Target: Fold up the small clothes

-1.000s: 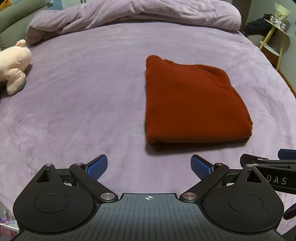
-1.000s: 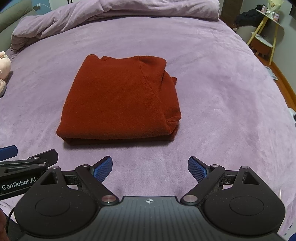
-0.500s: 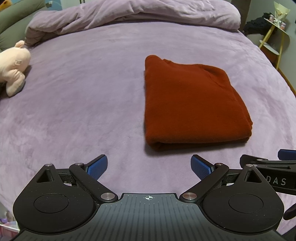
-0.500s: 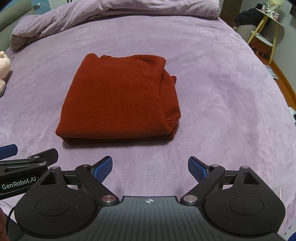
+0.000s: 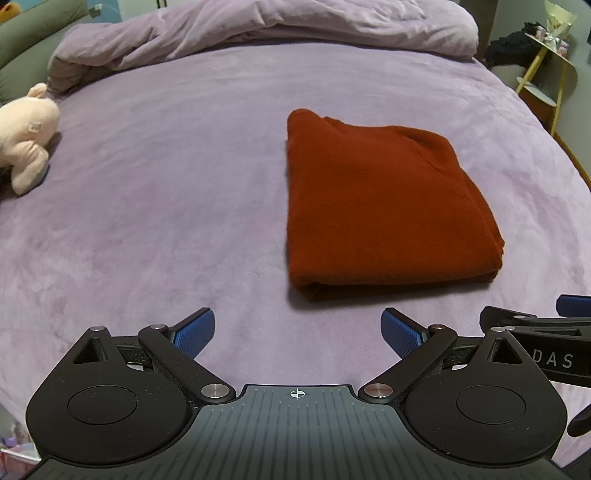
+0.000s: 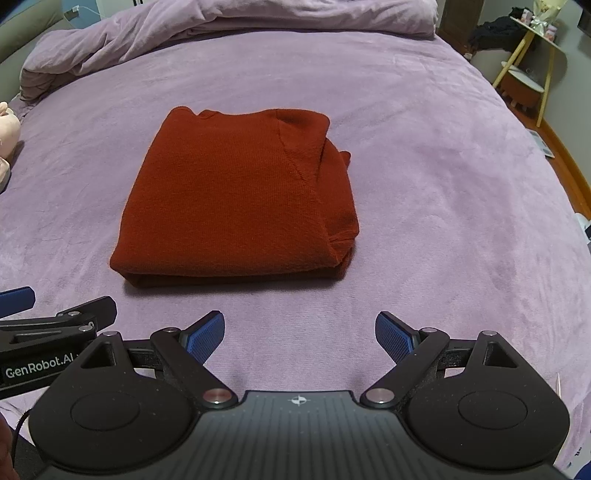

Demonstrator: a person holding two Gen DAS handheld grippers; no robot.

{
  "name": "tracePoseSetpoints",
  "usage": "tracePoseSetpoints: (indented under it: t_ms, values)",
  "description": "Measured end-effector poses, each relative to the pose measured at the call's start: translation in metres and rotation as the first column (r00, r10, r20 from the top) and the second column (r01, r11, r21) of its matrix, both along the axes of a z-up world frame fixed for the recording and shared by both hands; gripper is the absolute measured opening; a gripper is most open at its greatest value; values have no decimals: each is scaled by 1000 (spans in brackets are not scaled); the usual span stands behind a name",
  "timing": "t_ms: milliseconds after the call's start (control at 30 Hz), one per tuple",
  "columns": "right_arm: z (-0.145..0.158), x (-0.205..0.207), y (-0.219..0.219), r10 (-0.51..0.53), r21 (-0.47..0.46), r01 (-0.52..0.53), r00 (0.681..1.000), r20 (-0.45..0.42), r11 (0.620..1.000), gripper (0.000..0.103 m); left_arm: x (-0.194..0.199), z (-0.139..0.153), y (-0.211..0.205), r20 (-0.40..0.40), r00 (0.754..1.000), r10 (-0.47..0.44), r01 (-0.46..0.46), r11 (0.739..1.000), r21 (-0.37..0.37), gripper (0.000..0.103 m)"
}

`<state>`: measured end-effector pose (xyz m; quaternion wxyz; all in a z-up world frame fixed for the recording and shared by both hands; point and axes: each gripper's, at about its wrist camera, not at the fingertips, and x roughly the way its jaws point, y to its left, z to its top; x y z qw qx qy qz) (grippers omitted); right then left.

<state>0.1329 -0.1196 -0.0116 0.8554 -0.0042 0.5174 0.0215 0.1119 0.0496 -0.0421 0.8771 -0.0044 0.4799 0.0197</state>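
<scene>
Here, folded sweater lies flat on bed

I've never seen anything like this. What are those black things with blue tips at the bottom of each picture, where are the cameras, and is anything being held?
Those are two hand-held grippers; a person holds one in each hand, and no robot arm is involved. Each gripper carries a wide-angle camera that looks forward along its two fingers, so each picture shows its own gripper at the bottom edge.

One picture comes from the left gripper, the other from the right gripper. Each also catches part of the other gripper at its side. The blue parts are the finger pads. On both grippers they stand wide apart with nothing between them, so nothing is held.

Ahead lies a rust-red garment, folded into a neat rectangle, on a purple bedspread. A rumpled purple duvet lies at the far end, and a pink plush toy sits off to the left.
</scene>
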Motion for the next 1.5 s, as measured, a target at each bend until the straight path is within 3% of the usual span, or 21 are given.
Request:
tracePoseSetpoints:
  t_ms: [1500]
  values:
    - [1,-5,-1,-9,-10,9,1000,7,1000,89,-1,1,-7,17,999,-34,34,999,14,100]
